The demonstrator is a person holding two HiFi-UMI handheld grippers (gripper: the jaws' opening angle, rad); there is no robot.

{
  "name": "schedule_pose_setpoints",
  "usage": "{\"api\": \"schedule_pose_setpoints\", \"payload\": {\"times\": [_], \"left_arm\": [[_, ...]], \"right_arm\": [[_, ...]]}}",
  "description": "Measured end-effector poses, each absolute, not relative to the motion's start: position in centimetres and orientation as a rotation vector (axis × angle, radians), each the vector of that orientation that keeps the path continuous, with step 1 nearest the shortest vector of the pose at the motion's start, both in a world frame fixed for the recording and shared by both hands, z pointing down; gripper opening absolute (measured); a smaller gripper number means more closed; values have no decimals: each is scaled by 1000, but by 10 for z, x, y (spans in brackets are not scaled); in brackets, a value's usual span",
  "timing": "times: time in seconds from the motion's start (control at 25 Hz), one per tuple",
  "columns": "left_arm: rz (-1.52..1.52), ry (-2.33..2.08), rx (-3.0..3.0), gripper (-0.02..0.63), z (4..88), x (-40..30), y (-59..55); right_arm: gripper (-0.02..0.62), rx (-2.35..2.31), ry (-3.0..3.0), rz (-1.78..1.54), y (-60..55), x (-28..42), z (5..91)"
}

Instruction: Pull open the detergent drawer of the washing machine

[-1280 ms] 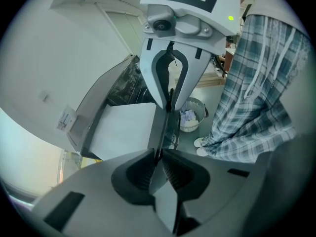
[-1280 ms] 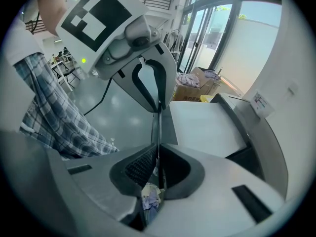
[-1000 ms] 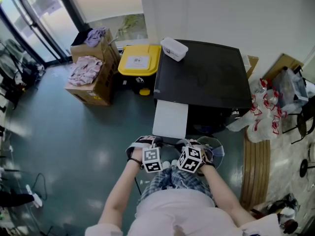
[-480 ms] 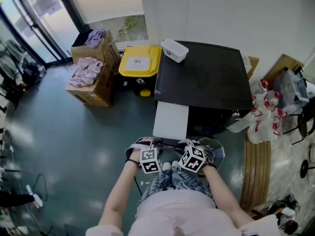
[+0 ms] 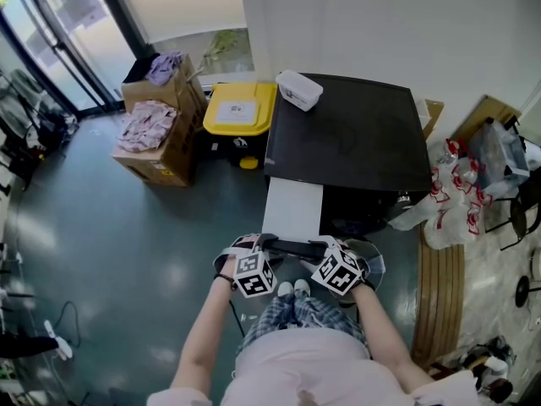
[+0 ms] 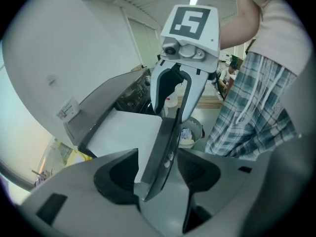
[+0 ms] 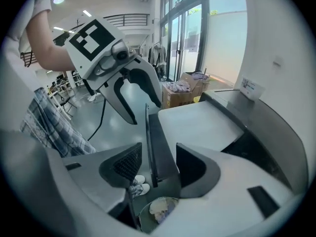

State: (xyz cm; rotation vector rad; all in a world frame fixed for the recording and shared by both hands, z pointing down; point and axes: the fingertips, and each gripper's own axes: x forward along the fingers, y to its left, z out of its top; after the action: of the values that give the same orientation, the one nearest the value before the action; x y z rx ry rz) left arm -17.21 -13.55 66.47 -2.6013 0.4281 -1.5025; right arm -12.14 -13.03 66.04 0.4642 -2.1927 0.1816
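Observation:
A black washing machine [image 5: 355, 134] stands against the wall, its white detergent drawer [image 5: 293, 205] pulled out toward me. The drawer's dark front panel [image 5: 296, 246] runs between both grippers. My left gripper [image 5: 265, 245] straddles its left end and my right gripper [image 5: 326, 249] its right end. In the left gripper view the panel's edge [image 6: 165, 132] passes between the jaws of my left gripper [image 6: 158, 172], whose pads stand off it. The right gripper view shows the same panel [image 7: 154, 142] inside my right gripper [image 7: 155, 169]. Both sets of jaws have just been opening.
A white tub [image 5: 298, 86] sits on the machine's top. A yellow-lidded bin [image 5: 241, 106] and cardboard boxes of clothes [image 5: 156, 125] stand to the left. Plastic bags [image 5: 456, 184] and wooden planks [image 5: 439, 294] lie to the right. A waste basket [image 7: 158, 209] is below the drawer.
Both grippers have rolled a little, and their jaws have spread apart off the drawer's front panel. The hands have stayed in place and the drawer remains pulled out.

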Motion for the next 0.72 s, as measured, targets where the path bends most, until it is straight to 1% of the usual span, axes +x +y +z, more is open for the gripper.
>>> {"api": "schedule_pose_setpoints", "payload": {"times": [0.16, 0.32, 0.44, 0.56, 0.72], "left_arm": [[-1379, 549, -2678, 253, 639, -167, -159], [-1170, 784, -2719, 233, 600, -162, -201], [-957, 977, -2750, 181, 562, -159, -233], [-766, 1101, -2760, 120, 525, -156, -256], [-606, 1216, -2753, 69, 489, -151, -279]], "right_arm": [[222, 623, -2265, 223, -153, -107, 636], [189, 869, -2410, 327, -188, -82, 593], [175, 1074, -2493, 372, -215, -55, 557], [163, 1260, -2523, 335, -236, -28, 527], [104, 1498, -2546, 272, -256, 7, 490]]}}
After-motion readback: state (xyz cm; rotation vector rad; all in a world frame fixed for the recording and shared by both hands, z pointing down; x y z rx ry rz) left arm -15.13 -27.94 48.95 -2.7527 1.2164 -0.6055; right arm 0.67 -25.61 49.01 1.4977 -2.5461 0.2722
